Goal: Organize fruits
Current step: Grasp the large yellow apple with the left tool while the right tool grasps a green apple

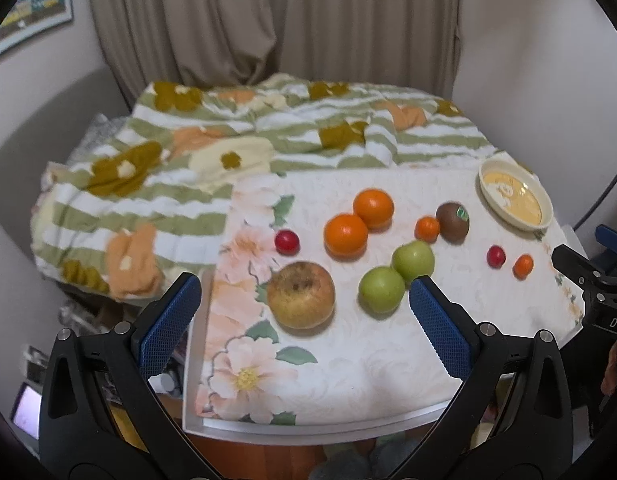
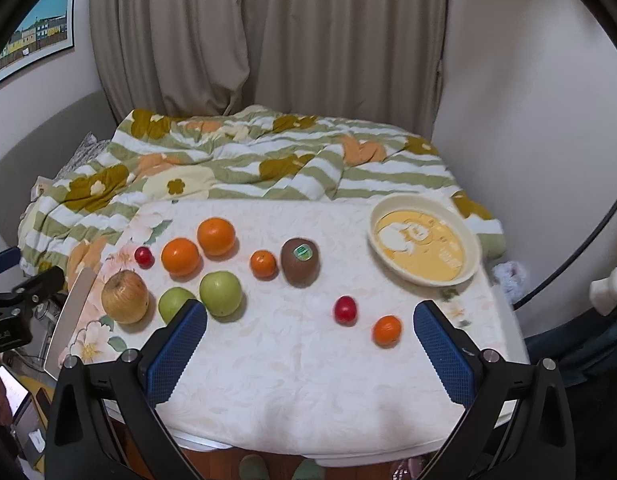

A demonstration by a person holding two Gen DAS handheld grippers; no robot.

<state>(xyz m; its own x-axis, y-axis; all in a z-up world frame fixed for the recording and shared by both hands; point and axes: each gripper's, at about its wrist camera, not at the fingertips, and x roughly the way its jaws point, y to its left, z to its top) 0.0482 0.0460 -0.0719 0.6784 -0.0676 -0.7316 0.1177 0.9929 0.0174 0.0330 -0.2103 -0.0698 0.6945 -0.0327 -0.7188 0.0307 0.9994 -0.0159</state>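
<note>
Both the left gripper [image 1: 304, 300] and right gripper [image 2: 310, 322] hung spread above the worktop [image 2: 308, 392]; the brown kiwi [image 2: 300, 262] stood upright, sticker up.

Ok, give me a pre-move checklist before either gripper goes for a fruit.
1. Left gripper open, empty: ok.
2. Right gripper open, empty: ok.
3. Yellow bowl upright, no fruit inside: ok.
4. Small orange and red fruit apart, room for fingers: ok.
5. Two green apples touching each other: not ok for a clean grasp.
6. Kiwi firmness: cannot tell.
</note>
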